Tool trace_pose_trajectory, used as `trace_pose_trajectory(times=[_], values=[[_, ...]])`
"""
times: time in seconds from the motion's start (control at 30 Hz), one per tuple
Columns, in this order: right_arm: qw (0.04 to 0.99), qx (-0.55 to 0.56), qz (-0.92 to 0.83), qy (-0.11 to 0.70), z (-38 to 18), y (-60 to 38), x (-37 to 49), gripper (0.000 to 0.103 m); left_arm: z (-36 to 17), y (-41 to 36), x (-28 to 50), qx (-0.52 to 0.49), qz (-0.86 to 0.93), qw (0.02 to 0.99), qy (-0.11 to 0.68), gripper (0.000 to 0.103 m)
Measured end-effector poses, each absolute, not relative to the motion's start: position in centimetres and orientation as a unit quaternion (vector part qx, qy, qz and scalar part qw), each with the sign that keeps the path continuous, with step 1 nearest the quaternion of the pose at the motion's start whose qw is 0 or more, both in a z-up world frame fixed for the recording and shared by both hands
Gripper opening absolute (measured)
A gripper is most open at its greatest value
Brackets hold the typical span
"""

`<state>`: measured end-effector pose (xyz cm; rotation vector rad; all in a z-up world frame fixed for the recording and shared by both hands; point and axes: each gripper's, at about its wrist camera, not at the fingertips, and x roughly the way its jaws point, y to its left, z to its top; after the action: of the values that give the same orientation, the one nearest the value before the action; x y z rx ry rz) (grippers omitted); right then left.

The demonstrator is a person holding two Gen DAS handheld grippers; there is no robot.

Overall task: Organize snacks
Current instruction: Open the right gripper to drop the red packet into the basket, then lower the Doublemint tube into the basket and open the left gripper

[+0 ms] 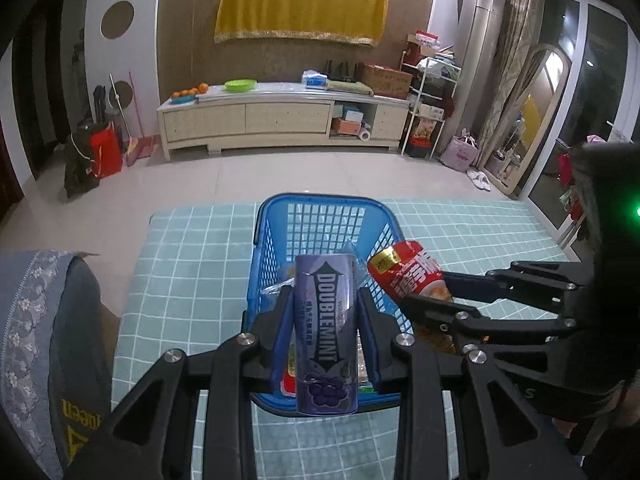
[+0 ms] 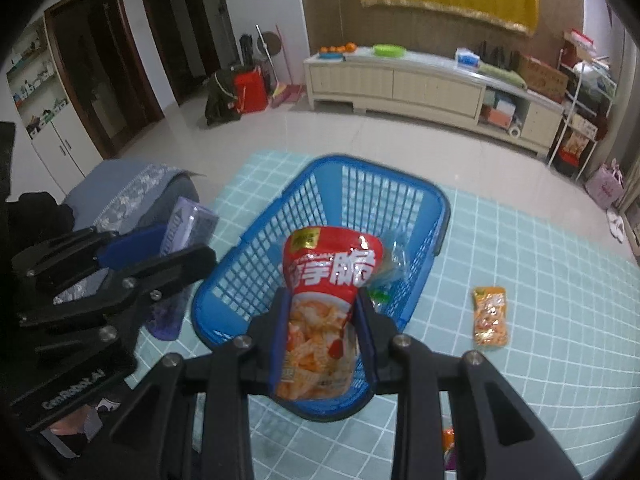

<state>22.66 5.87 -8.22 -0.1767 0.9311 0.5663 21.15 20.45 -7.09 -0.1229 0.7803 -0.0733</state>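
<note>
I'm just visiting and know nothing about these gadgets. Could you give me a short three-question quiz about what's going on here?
1. True or false: the left gripper is shut on the purple Doublemint gum bottle.
2. What does the right gripper hold? A) an orange B) the red crisp packet C) nothing
3. Fill in: both items hang above the blue plastic ____.

Key: 1 true; 2 B; 3 basket.

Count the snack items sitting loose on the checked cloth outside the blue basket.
1 clearly: a small orange packet lying flat on the cloth to the right of the blue basket. An orange scrap near the bottom edge may be another, mostly hidden.
</note>
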Motion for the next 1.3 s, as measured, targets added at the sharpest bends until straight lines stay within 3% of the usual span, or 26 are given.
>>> trace_pose_trajectory(times=[0.33,0.43,0.5,0.57,0.83,1.03,1.3], values=[[0.833,-0.092,0.260,0.480,-11.0,7.1,23.8,0.037,-9.0,22.0,22.0,-0.075,-0.027,0.915,0.397,0.028],[0.835,-0.083,0.255,0.480,-11.0,7.0,23.8,0.054,-9.1,21.9,21.7,-0.069,-0.021,0.914,0.400,0.028],[0.835,-0.071,0.252,0.484,-11.0,6.7,24.0,0.074,-8.9,21.9,21.7,-0.071,-0.020,0.913,0.402,0.028],[0.835,-0.065,0.248,0.488,-10.9,6.2,23.8,0.080,-8.8,21.9,21.6,-0.069,-0.019,0.912,0.403,0.028],[0.836,-0.059,0.241,0.489,-9.9,4.3,23.2,0.088,-7.7,21.5,21.3,-0.064,-0.022,0.913,0.402,0.028],[0.845,-0.063,0.232,0.478,-8.7,3.1,23.0,0.102,-7.4,20.6,21.7,-0.054,-0.028,0.913,0.404,0.028],[0.865,-0.066,0.202,0.455,-8.5,0.9,23.6,0.103,-8.9,19.2,23.3,-0.036,-0.044,0.904,0.424,0.029]])
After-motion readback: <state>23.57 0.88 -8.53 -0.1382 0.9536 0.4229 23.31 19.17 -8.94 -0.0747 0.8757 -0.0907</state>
